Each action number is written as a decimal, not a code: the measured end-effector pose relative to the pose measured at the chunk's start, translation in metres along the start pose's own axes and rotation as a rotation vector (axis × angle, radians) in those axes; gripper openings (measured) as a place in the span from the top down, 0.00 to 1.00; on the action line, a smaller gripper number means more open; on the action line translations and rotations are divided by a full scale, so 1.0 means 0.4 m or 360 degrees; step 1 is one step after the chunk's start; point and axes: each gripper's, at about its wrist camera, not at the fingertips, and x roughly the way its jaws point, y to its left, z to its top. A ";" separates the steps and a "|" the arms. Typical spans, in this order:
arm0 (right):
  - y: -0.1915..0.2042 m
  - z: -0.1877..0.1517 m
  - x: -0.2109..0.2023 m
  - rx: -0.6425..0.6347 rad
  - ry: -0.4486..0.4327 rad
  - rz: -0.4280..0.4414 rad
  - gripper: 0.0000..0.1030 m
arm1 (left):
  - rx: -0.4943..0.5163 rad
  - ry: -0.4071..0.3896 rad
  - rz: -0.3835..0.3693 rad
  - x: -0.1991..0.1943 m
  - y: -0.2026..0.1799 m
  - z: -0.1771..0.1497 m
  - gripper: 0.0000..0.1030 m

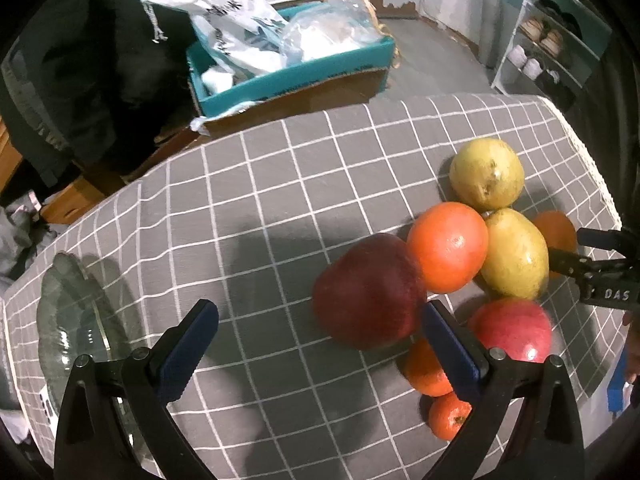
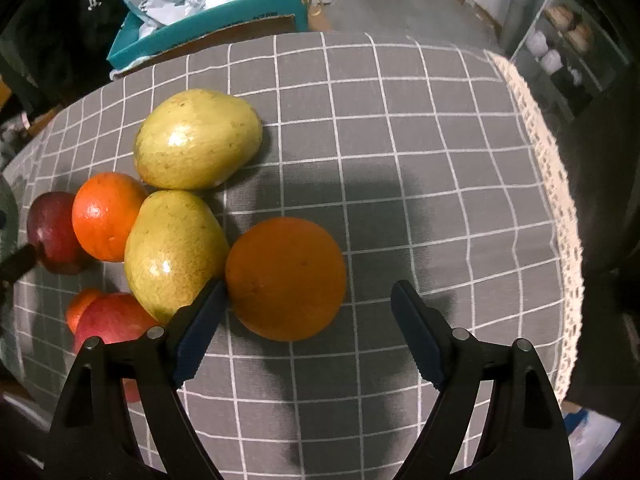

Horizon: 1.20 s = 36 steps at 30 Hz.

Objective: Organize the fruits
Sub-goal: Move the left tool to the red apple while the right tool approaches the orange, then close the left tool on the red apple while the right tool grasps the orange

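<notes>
A table under a grey cloth with a white grid [image 2: 400, 140] and a lace edge fills both views; behind it sit a teal cardboard box of white plastic bags [image 1: 288, 76] and a shelf of shoes [image 1: 548, 48].

The left gripper [image 1: 320, 320] points steeply down with its jaws spread wide and nothing clamped. A dark red apple [image 1: 368, 292] lies just ahead of it, toward its right finger, whose blue pad [image 1: 448, 352] sits against or just beside the apple; I cannot tell if they touch. Past that finger lie a lighter red apple [image 1: 512, 328] and two small orange tangerines [image 1: 424, 368]. Further ahead are a bright orange fruit [image 1: 448, 248] and two yellow-green pears [image 1: 516, 252]. A clear scalloped glass plate [image 1: 76, 320] lies off its left finger.

The right gripper [image 2: 308, 300] also points down, jaws wide apart and holding nothing. A large round orange [image 2: 286, 278] lies between its fingertips, close to the left blue pad [image 2: 200, 328], well apart from the right one. The pears [image 2: 172, 248] sit beyond its left finger.
</notes>
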 end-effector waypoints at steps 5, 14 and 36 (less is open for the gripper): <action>-0.011 -0.005 -0.005 0.0020 -0.0003 0.0159 0.43 | 0.0024 0.0033 -0.0030 0.030 -0.017 0.005 0.01; -0.045 -0.017 -0.030 0.0015 -0.0054 -0.0146 0.43 | 0.0067 0.0057 -0.0036 0.061 -0.034 0.006 0.03; -0.038 -0.005 0.040 0.0022 -0.0020 -0.0186 0.40 | 0.0027 0.0074 -0.0168 0.082 -0.048 0.010 0.30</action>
